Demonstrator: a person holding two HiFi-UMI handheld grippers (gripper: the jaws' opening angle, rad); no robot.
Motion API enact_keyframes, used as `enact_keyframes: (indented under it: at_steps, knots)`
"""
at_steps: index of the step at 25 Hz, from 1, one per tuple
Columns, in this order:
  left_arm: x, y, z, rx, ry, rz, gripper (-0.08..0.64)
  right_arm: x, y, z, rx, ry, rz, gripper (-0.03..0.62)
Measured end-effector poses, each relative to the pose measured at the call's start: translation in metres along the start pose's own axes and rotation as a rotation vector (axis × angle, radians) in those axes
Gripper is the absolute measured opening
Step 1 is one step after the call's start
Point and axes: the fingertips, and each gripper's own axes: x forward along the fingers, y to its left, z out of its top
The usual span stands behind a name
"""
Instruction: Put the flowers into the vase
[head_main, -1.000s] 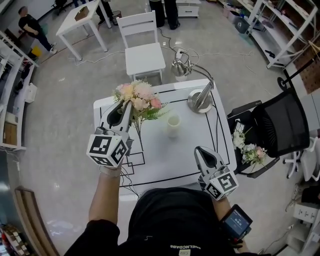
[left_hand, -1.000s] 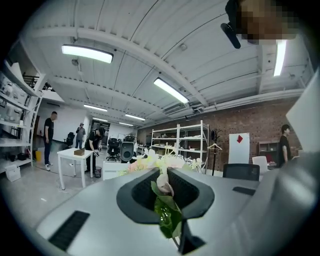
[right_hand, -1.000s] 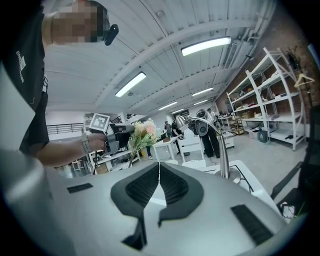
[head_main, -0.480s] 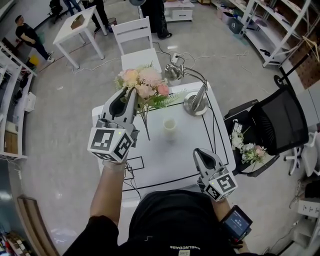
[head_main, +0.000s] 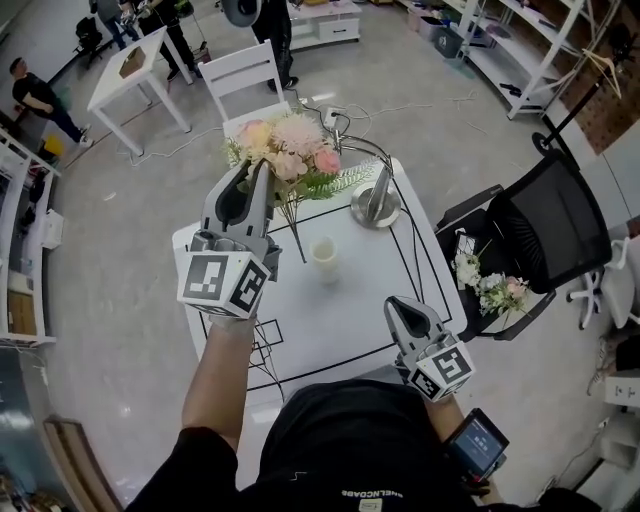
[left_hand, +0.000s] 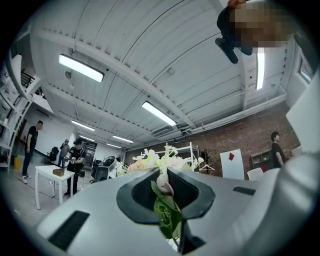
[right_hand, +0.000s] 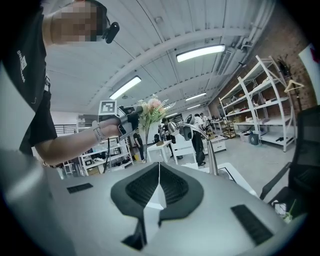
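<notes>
flowers (head_main: 290, 150): in head view, gripped part of stems hidden behind left gripper (head_main: 252, 170) | left gripper view: stems below the jaws covered by the gripper's body | vase (head_main: 323, 258): inside too small to tell | right gripper view: lamp (right_hand: 210, 152) base hidden behind right gripper (right_hand: 159, 172) | far person (head_main: 268, 25): cut off by top edge

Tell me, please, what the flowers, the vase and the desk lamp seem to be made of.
The flowers: probably fabric or plastic, matte; the petals look stiff and uniform. The vase: perhaps ceramic or plastic, cream, with a smooth plain surface. The desk lamp: metal, polished silver, with bright reflections on the base.
</notes>
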Motion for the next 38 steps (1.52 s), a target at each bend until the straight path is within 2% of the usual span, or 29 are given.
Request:
enact_keyframes:
  at_steps: [8, 13, 22, 38]
  knots:
    - [0.013, -0.01, -0.011, -0.006, -0.041, -0.03, 0.049, -0.007, -0.004, -0.005, 0.005, 0.009, -0.034, 0.012]
    - [0.017, -0.018, -0.019, 0.034, -0.066, -0.05, 0.049, -0.011, -0.009, -0.008, 0.012, 0.01, -0.055, 0.012]
    - [0.008, -0.034, -0.057, 0.033, -0.028, -0.103, 0.049, -0.012, -0.014, -0.013, 0.018, 0.016, -0.082, 0.012]
    - [-0.025, -0.048, -0.115, -0.01, 0.08, -0.121, 0.049, -0.002, -0.012, -0.018, 0.021, 0.036, -0.062, 0.012]
